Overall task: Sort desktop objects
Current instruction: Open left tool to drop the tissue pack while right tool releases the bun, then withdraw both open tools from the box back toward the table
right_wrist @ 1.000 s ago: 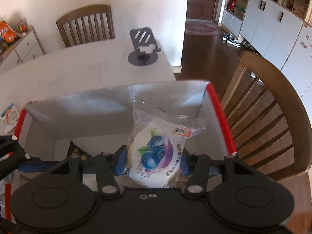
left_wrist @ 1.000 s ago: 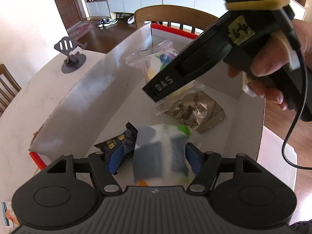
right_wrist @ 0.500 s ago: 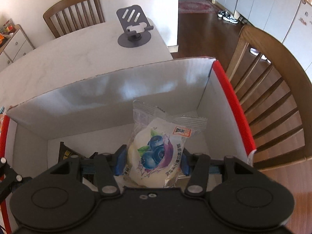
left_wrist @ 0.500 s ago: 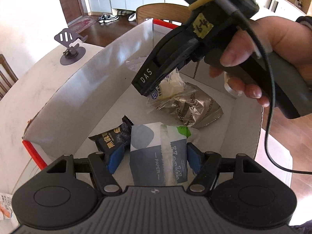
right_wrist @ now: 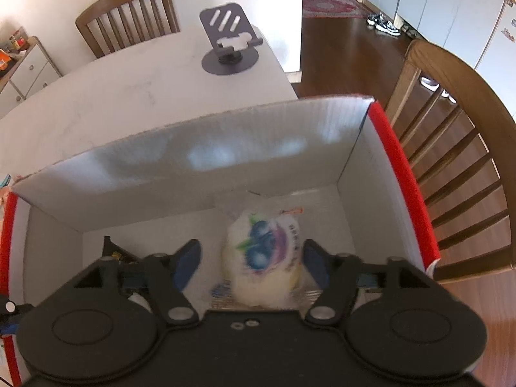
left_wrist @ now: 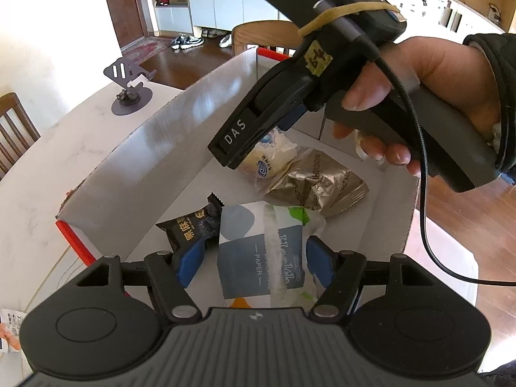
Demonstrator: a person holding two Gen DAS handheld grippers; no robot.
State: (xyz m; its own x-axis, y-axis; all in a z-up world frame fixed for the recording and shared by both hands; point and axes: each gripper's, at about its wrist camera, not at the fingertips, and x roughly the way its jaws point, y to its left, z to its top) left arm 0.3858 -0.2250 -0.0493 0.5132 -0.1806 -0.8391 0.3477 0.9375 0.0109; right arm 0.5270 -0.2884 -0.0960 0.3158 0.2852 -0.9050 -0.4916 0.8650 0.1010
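Right now my left tool (left_wrist: 254, 259) hangs over the near end of the box (left_wrist: 180, 129) with the tissue pack (left_wrist: 258, 251) between its blue pads; from this view I cannot be sure the pads press it, though it appears to hang there, not to lie flat, so I judge it not yet put down. Just left of that tool, on the box floor, lies a black snack packet (left_wrist: 190, 229). Beyond its tips sits a crinkled foil pouch (left_wrist: 316, 187), and past that the blueberry bun (left_wrist: 271, 158), partly under my right tool.

My right tool (right_wrist: 251, 258) has just been opening; its jaws now stand spread, with the blueberry bun (right_wrist: 264, 254) lying blurred between them and clear of the left pad (right_wrist: 187, 261). I take it as released onto the box floor, resting partly on the foil pouch.

So three items appear to be in the box, and the tissue pack is the fourth to go. Left of my left tool, at the surface's (left_wrist: 64, 148) near edge, a printed wrapper (left_wrist: 9, 325) peeks in, so there may be more to collect. Farther off beyond the box, a phone stand (right_wrist: 229, 45) sits on the surface, apart from everything; whether it belongs in the sort I cannot tell.
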